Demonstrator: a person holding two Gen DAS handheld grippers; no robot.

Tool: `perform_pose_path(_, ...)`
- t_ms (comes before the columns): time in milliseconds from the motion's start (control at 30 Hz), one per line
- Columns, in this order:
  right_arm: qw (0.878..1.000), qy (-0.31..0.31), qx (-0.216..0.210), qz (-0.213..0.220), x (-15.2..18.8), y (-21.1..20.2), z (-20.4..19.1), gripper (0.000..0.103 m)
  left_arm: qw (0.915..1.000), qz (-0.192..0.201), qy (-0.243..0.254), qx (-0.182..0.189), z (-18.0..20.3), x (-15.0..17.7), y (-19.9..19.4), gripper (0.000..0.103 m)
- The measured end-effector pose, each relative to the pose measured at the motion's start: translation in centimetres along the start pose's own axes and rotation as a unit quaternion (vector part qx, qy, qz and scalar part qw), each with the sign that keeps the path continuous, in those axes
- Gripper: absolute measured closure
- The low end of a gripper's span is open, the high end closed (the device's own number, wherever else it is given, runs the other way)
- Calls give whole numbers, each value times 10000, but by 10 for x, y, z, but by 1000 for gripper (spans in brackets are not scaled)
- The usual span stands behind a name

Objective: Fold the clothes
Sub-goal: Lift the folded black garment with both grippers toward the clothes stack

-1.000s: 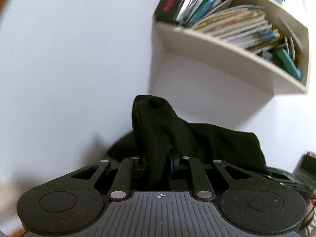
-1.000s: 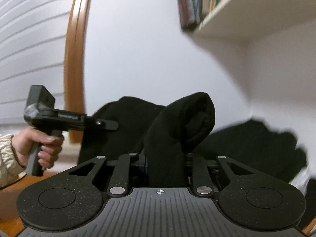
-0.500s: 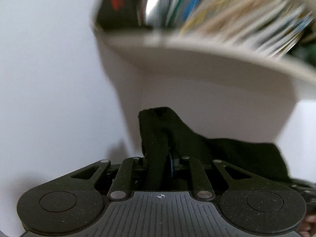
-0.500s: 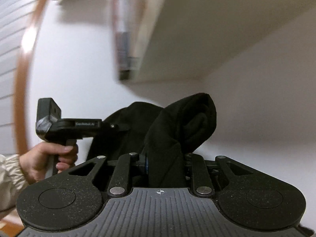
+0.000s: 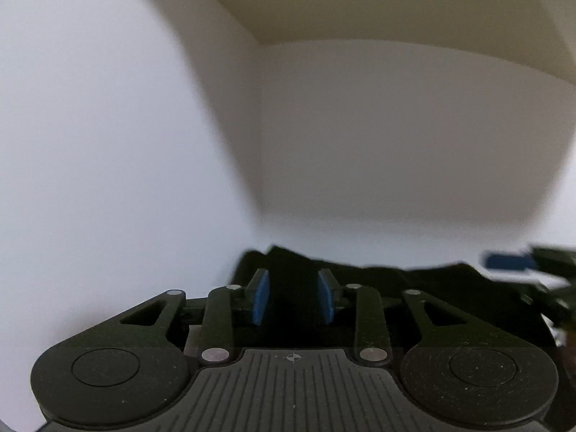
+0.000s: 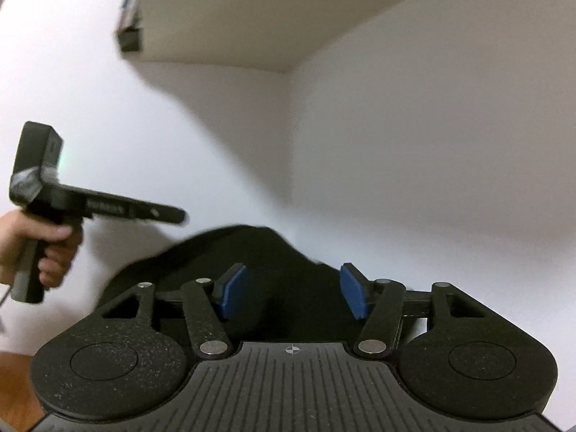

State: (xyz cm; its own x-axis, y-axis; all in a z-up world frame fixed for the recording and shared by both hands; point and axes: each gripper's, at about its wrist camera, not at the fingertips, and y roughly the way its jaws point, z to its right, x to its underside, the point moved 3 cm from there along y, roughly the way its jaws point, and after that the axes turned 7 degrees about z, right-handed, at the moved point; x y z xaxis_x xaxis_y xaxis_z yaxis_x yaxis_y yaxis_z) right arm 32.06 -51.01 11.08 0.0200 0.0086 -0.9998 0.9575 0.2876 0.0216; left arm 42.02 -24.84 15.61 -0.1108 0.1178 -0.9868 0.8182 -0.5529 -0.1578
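Note:
The black garment (image 5: 396, 280) lies low in a heap against the white wall, under the shelf. My left gripper (image 5: 293, 295) is just in front of it; its jaws are opening and the blue pads (image 5: 261, 297) stand apart with no pressure on the cloth. In the right wrist view the same garment (image 6: 252, 248) spreads beyond my right gripper (image 6: 293, 293), whose jaws are opening wider, pads free of the fabric. A hand (image 6: 39, 248) holds the left gripper (image 6: 178, 216) at the left of that view.
The cream shelf underside (image 5: 360, 0) hangs close overhead, with book edges (image 6: 129, 18) at its end. White walls meet in a corner (image 6: 289, 144) right behind the garment. A strip of brown wooden surface (image 6: 18, 378) shows at the lower left.
Both grippers held raised folds of the black garment and have now let go. The folds have dropped flat. Both hands moved in toward the wall corner under the shelf.

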Motion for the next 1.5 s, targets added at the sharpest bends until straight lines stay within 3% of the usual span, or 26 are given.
perform_pose_path(100,9977,-214,153,-622,16,33,10,48,9996,-198,198,44,4,16,2,70)
perform_pose_path(167,9950,-194,240,-951,29,45,20,48,9983,-531,220,-80,-1,30,10,70)
perform_pose_path(200,9951,-128,238,-955,33,44,24,48,9972,-689,228,-169,-4,37,14,69)
perform_pose_path(433,9958,-120,347,-839,34,43,26,46,9947,-572,532,-665,-4,48,28,69)
perform_pose_path(567,9984,-150,329,-440,16,41,30,48,9976,-284,446,-441,9,25,37,71)
perform_pose_path(700,9952,241,461,-823,20,67,49,70,9989,-140,436,63,30,-7,75,71)
perform_pose_path(900,9919,185,620,-1090,44,81,48,70,9968,-702,373,-68,26,1,141,71)
perform_pose_path(1100,9906,112,692,-1174,55,99,44,70,9954,-925,241,-28,14,22,161,70)
perform_pose_path(1300,9903,189,875,-1061,40,82,28,66,9931,-1128,266,-176,13,25,184,65)
perform_pose_path(1367,9919,266,834,-922,29,55,15,57,9931,-1047,437,-278,18,15,175,65)
perform_pose_path(1500,9953,262,462,-804,17,18,-22,57,9958,-863,196,-252,18,-2,135,61)
